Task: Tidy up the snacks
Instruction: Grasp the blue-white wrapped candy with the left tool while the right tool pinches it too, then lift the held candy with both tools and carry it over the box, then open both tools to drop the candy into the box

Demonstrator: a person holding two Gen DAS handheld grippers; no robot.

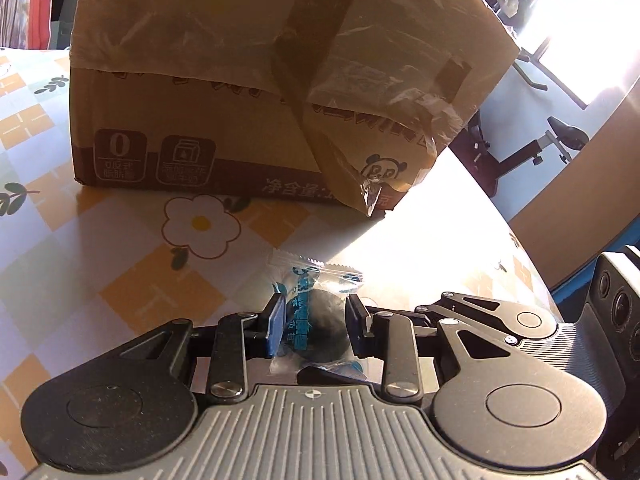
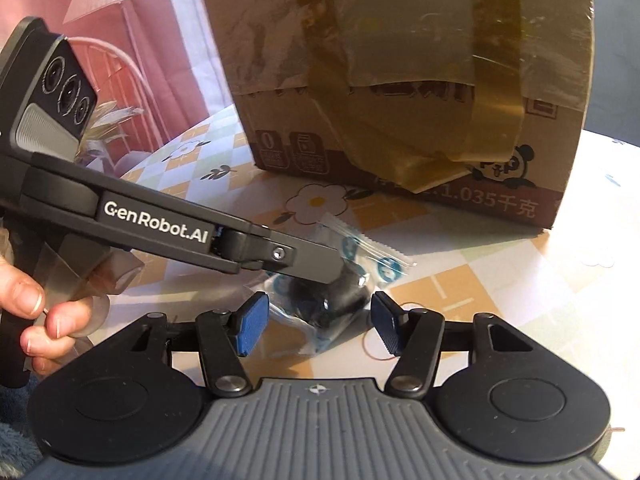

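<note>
The big box (image 1: 248, 92) is made of brown cardboard, matt and a bit rough, and it is stuck over with shiny see-through tape (image 1: 384, 76) that is wrinkled and peeling at the corner. The snack packet (image 1: 316, 312) is wrapped in thin, clear, crinkly plastic with a zigzag edge, and a dark, dull round lump is seen inside it. The counter (image 1: 120, 272) is covered with a smooth, glossy flowered sheet, while the left claw (image 1: 316, 320) and right claw (image 2: 316, 326) are made of matt black plastic with shiny metal screws, ribbed grey bodies and ridged blue pads (image 2: 250, 330).
</note>
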